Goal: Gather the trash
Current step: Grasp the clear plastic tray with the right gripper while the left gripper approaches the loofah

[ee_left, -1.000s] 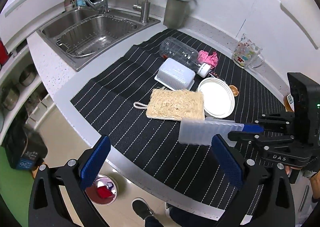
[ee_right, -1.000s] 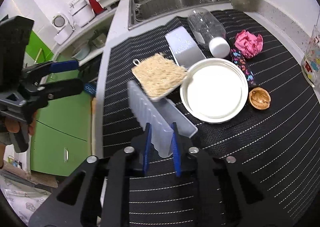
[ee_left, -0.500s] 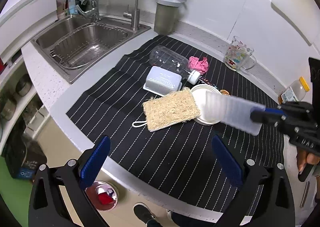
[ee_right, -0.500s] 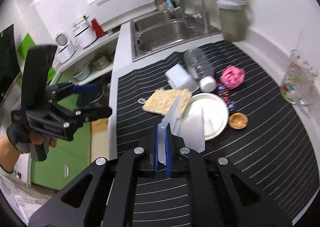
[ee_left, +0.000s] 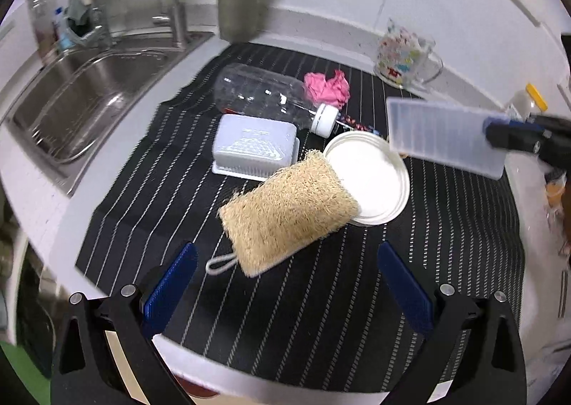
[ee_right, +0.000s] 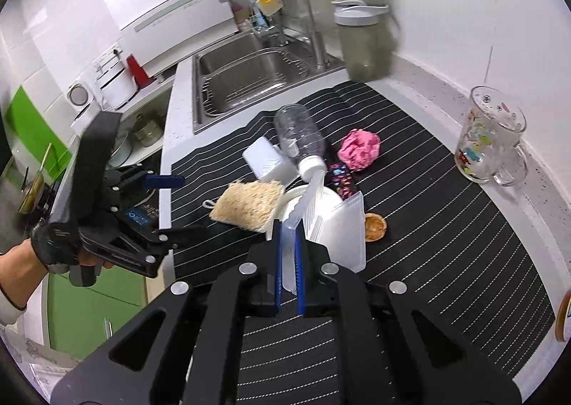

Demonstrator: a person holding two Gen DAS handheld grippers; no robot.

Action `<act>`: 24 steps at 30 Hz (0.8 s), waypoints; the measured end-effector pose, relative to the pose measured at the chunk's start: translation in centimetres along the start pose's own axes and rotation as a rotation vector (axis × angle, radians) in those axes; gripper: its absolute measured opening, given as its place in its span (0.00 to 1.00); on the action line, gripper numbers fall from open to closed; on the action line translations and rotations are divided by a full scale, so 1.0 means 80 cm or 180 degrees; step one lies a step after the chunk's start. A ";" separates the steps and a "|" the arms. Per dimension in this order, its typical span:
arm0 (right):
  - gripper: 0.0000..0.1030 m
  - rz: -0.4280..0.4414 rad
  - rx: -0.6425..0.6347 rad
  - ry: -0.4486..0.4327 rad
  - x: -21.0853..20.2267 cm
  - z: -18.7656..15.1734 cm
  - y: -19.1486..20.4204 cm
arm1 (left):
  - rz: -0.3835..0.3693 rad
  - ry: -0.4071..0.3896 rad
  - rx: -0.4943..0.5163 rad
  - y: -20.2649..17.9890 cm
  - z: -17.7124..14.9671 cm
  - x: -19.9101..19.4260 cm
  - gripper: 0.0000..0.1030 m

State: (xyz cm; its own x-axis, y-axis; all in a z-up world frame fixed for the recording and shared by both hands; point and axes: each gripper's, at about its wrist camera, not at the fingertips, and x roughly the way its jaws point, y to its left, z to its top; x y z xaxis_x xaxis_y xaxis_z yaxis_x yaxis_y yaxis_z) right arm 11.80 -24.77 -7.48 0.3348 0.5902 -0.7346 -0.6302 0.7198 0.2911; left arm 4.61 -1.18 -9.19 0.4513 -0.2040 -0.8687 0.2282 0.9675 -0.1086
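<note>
My right gripper (ee_right: 289, 262) is shut on a translucent plastic tray (ee_right: 342, 226) and holds it in the air above the striped mat; the tray also shows at the right of the left wrist view (ee_left: 442, 133). My left gripper (ee_left: 285, 283) is open and empty above the mat's near edge. On the mat lie a clear plastic bottle (ee_left: 264, 94), a crumpled pink paper (ee_left: 328, 87), a white paper plate (ee_left: 374, 176), a candy wrapper (ee_right: 340, 178) and a walnut shell (ee_right: 374, 226).
A loofah sponge (ee_left: 289, 212) overlaps the plate, with a white soap box (ee_left: 255, 146) behind it. A printed glass mug (ee_left: 407, 58) stands at the back right, a grey canister (ee_left: 239, 1) at the back, the steel sink (ee_left: 82, 90) to the left.
My right gripper has lifted the plastic tray off the mat and carried it up and to the right. My left gripper has moved forward over the mat's near edge, still open.
</note>
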 end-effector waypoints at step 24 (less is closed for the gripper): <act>0.05 -0.0152 0.0210 0.0069 0.031 0.022 -0.032 | -0.0548 0.0210 0.0887 0.008 0.024 0.079 0.87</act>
State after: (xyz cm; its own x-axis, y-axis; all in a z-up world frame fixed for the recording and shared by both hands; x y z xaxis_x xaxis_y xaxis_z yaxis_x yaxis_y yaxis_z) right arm 15.50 -24.53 -8.94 0.3476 0.5472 -0.7614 -0.5663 0.7698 0.2947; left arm 9.25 -2.13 -13.83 0.3308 -0.3419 -0.8796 0.5275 0.8398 -0.1281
